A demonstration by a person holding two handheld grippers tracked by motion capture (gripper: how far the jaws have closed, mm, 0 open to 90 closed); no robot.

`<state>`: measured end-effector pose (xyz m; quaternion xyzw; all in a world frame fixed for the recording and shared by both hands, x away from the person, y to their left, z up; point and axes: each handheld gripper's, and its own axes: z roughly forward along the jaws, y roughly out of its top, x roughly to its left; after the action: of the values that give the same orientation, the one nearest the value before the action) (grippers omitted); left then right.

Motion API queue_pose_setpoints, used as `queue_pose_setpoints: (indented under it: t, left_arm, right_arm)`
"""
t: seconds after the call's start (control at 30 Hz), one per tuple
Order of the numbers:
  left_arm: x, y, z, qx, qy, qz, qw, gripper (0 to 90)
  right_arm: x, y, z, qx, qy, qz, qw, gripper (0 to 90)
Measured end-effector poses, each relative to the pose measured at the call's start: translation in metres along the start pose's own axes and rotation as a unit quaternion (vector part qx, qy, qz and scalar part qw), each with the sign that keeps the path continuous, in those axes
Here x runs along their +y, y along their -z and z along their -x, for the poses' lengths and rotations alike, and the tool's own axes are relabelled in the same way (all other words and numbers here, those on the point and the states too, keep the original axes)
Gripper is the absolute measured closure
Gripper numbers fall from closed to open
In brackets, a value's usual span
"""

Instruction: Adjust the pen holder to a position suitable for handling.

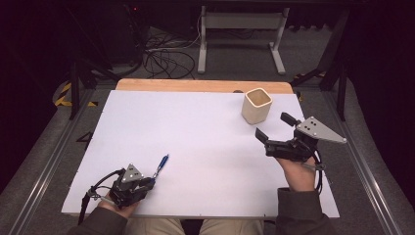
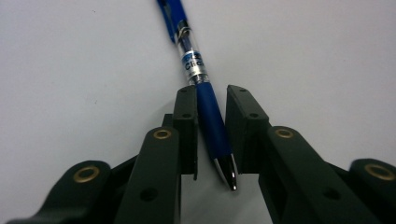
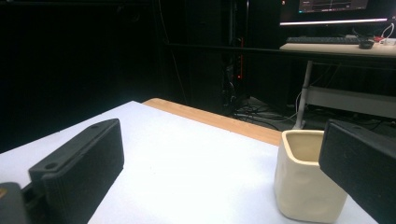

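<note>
Two black jaws of the left gripper (image 2: 211,135) rise from the bottom of the left gripper view, closed in on the dark blue grip section of a blue ballpoint pen with a clear barrel and a silver tip (image 2: 203,93). The left pad lies against the pen; whether the right pad touches it is hard to tell, as a thin gap seems to remain there. The pen lies flat on the white table sheet (image 2: 70,70), its silver tip pointing back toward the gripper and its clip end pointing away. The jaws straddle the pen across its width near the writing end, a hold that would let the far end be swung upright once lifted.

From the high view, the left gripper (image 1: 149,182) sits low at the near left of the table, held in the person's left hand, with the pen (image 1: 161,165) angling away from it toward the table's middle.

The right gripper (image 1: 274,126) is held above the near right of the table, its jaws spread wide with nothing between them. It points at a cream-coloured, square-mouthed ceramic cup (image 1: 256,105) standing upright near the far right edge. In the right gripper view the cup (image 3: 306,182) stands just beyond the right jaw. Judging by the layout, the open hand waits near the cup, perhaps to steady it, while the cup looks like the pen's likely destination.
</note>
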<state>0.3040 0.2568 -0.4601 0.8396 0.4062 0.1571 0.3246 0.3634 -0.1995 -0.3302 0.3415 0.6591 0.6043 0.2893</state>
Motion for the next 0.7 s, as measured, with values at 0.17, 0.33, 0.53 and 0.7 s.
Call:
queue_pose_setpoints:
  t: [0.17,0.33,0.53,0.7]
  left_arm:
    - [0.003,0.004,0.002,0.009,-0.007,0.016,0.9998,79.8]
    - [0.007,0.008,0.003,0.009,-0.014,0.03,0.9994,79.9]
    - [0.018,0.014,0.004,-0.001,-0.025,0.063,0.9977,79.9]
    - [0.031,0.017,0.006,-0.018,-0.029,0.084,0.9959,80.0]
  right_arm:
    - [0.0,-0.001,-0.001,0.001,0.002,0.0,1.0,0.8]
    - [-0.001,-0.002,-0.001,0.004,0.006,-0.005,1.0,1.0]
    - [-0.002,-0.004,-0.003,0.023,0.02,-0.017,0.9994,2.8]
    - [-0.004,-0.011,-0.008,0.058,0.032,-0.037,0.9971,5.3]
